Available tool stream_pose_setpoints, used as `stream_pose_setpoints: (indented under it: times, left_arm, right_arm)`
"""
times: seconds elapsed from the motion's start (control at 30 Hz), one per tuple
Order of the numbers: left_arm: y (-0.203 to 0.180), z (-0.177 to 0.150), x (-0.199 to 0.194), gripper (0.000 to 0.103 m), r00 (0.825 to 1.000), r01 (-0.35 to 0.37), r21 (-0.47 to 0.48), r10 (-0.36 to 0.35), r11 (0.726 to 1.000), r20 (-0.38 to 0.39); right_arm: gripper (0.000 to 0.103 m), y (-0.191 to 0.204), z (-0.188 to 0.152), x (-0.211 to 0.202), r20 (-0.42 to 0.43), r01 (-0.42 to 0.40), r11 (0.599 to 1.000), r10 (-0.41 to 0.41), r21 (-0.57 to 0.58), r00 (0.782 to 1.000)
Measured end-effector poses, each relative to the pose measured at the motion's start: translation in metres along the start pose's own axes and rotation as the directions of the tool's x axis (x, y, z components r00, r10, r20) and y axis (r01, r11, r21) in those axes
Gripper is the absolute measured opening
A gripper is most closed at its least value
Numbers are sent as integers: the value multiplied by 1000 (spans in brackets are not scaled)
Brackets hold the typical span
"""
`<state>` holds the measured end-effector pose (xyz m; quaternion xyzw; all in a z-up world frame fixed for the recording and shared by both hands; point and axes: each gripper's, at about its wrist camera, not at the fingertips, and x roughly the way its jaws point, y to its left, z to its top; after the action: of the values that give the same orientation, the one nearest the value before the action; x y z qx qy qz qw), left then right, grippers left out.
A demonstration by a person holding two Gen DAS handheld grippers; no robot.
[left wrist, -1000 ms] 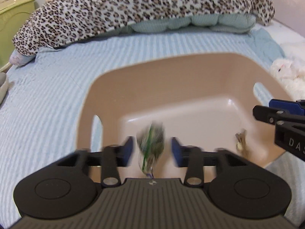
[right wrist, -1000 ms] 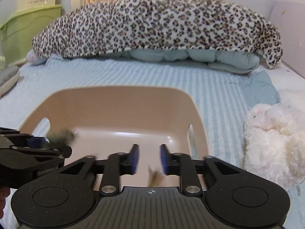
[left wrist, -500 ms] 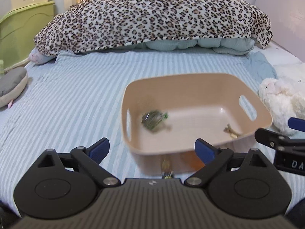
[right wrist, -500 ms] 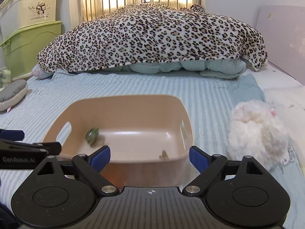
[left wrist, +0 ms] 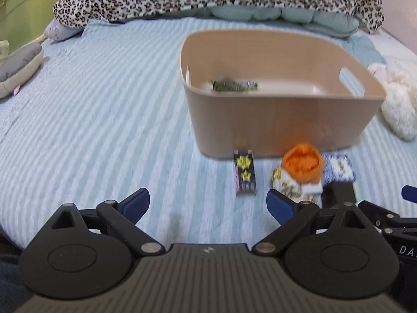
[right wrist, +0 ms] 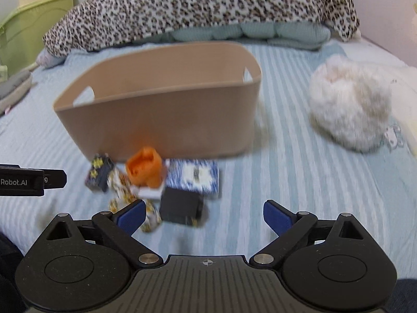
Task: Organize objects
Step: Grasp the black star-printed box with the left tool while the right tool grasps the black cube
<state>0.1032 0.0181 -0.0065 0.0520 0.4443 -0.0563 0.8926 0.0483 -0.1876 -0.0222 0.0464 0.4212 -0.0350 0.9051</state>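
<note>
A tan plastic bin (left wrist: 281, 120) (right wrist: 161, 120) sits on the striped bed with a green object (left wrist: 229, 85) inside. In front of it lies a small pile: a dark star-printed box (left wrist: 245, 176) (right wrist: 100, 173), an orange object (left wrist: 303, 165) (right wrist: 146, 167), a blue patterned box (left wrist: 338, 168) (right wrist: 194, 174), a black box (right wrist: 181, 206) and a yellow-patterned wrapper (right wrist: 122, 187). My left gripper (left wrist: 208, 204) is open and empty, short of the pile. My right gripper (right wrist: 204, 216) is open and empty, just short of the black box.
A white plush toy (right wrist: 349, 104) (left wrist: 398, 99) lies right of the bin. A leopard-print blanket (right wrist: 198, 13) covers pillows at the back. A grey cushion (left wrist: 18, 65) lies at the left, next to green storage (right wrist: 31, 26).
Both grippers opened and dropped their objects into the bin, then drew back and lowered toward the bed. The pile in front of the bin has come into view.
</note>
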Motion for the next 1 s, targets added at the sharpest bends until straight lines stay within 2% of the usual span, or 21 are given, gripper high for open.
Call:
stream_pose_setpoints:
  times: [0.17, 0.57, 0.8, 0.83, 0.9, 1.0]
  left_arm:
    - [-6, -9, 13, 96, 1000, -9, 42, 10, 999, -21]
    - [-5, -20, 57, 96, 994, 35, 29, -31, 999, -108]
    - [-5, -16, 65, 95, 991, 107, 3, -106, 994, -85]
    - [-5, -15, 67, 94, 992, 103, -1, -103, 995, -76]
    - [-6, -13, 70, 87, 995, 83, 8, -82, 997, -51]
    - [-10, -11, 73, 86, 997, 70, 26, -70, 997, -26]
  right_arm:
    - [99, -2, -10, 8, -31, 23, 1000, -23, -6, 999]
    - [99, 4, -17, 35, -68, 16, 1000, -17, -17, 998]
    - [99, 8, -15, 52, -81, -10, 1000, 9, -7, 997]
    - [99, 9, -14, 54, -79, -11, 1000, 11, -8, 997]
    - [97, 11, -12, 57, -68, -15, 1000, 14, -7, 998]
    - [89, 11, -9, 62, -58, -23, 1000, 23, 3, 998]
